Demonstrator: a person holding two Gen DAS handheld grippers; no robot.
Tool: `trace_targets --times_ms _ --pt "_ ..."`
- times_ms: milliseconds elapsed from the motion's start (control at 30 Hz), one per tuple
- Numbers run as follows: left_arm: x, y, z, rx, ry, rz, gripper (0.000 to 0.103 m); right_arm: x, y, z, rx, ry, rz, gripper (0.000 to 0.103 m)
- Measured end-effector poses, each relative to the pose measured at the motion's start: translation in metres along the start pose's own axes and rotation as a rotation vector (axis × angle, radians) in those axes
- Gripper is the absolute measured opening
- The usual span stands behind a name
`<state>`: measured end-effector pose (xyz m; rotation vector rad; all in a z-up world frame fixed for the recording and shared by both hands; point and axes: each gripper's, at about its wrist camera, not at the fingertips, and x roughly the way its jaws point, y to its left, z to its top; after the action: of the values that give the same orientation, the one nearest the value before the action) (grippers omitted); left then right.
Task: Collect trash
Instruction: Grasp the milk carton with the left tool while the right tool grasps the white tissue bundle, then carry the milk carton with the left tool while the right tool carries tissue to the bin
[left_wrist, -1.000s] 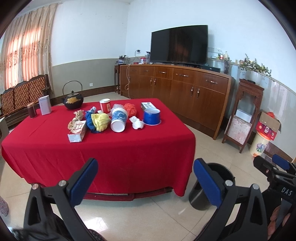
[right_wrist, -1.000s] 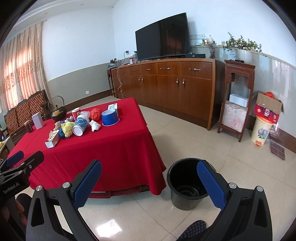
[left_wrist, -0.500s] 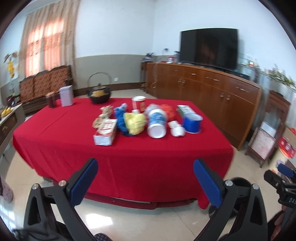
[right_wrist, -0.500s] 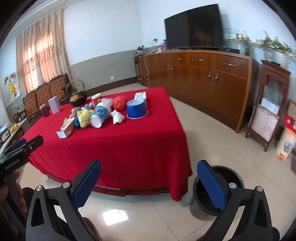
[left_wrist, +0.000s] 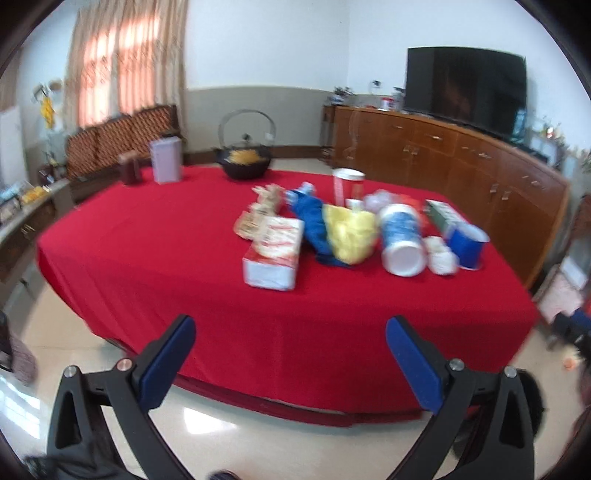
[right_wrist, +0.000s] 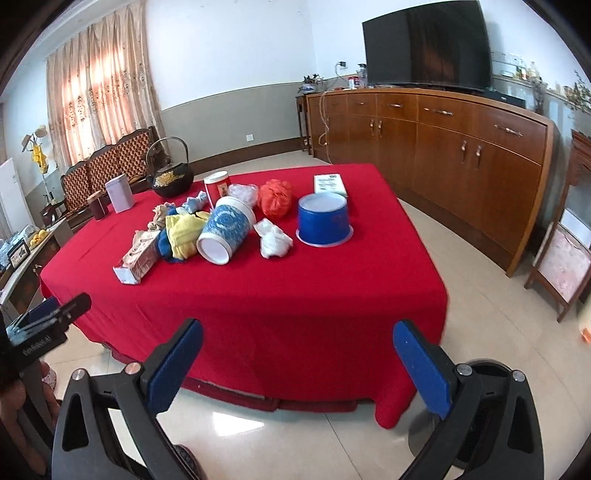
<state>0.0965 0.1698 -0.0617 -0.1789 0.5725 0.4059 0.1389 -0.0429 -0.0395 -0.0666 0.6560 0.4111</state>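
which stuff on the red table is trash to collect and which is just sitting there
Likely trash:
- carton, on its side
- yellow bag
- tipped cup
- white wad
- orange bag
- bin on the floor, for dropping it in

Probably just lying about:
- kettle
- tin
- dark jar
- TV

Both hand-held grippers are open and empty.

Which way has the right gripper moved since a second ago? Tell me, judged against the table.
Yes. The right gripper has moved closer to the red table, which looms larger, and the black bin now sits behind its right finger.
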Motion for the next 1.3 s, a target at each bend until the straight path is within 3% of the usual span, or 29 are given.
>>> trace_targets --times_ms 167,333,500,567,733,900,967,1100,1167,1300 --pt "0.034 0.017 0.006 -0.04 0.027 0.031 0.103 0.029 0.01 0.014 -0.012 -0.004 0.012 0.101" --pt "0.059 0.022 0.014 -0.021 0.032 0.017 0.102 0.071 0.015 0.029 -0.02 0.027 0.027 0.081" --pt "0.084 0.028 0.022 -0.047 0.043 0.019 0.101 0.102 0.024 0.043 -0.045 0.022 0.035 0.08" --pt "0.093 0.029 0.025 -0.045 0.05 0.019 0.096 0.116 0.027 0.047 -0.054 0.028 0.034 0.08" --pt "0.11 0.026 0.03 -0.026 0.051 0.025 0.094 0.156 0.025 0.052 -0.045 0.062 0.041 0.068" --pt "0.127 0.022 0.035 -0.028 0.058 0.02 0.09 0.183 0.023 0.057 -0.041 0.078 0.041 0.064" --pt "0.133 0.019 0.036 -0.024 0.063 0.016 0.085 0.191 0.023 0.059 -0.04 0.086 0.042 0.062" --pt "0.146 0.015 0.035 -0.027 0.09 -0.002 0.072 0.204 0.023 0.06 -0.044 0.103 0.046 0.048" --pt "0.15 0.013 0.034 -0.027 0.102 -0.019 0.055 0.205 0.023 0.061 -0.047 0.101 0.051 0.045" --pt "0.144 0.009 0.034 -0.02 0.085 -0.024 0.053 0.201 0.022 0.06 -0.043 0.085 0.06 0.04"
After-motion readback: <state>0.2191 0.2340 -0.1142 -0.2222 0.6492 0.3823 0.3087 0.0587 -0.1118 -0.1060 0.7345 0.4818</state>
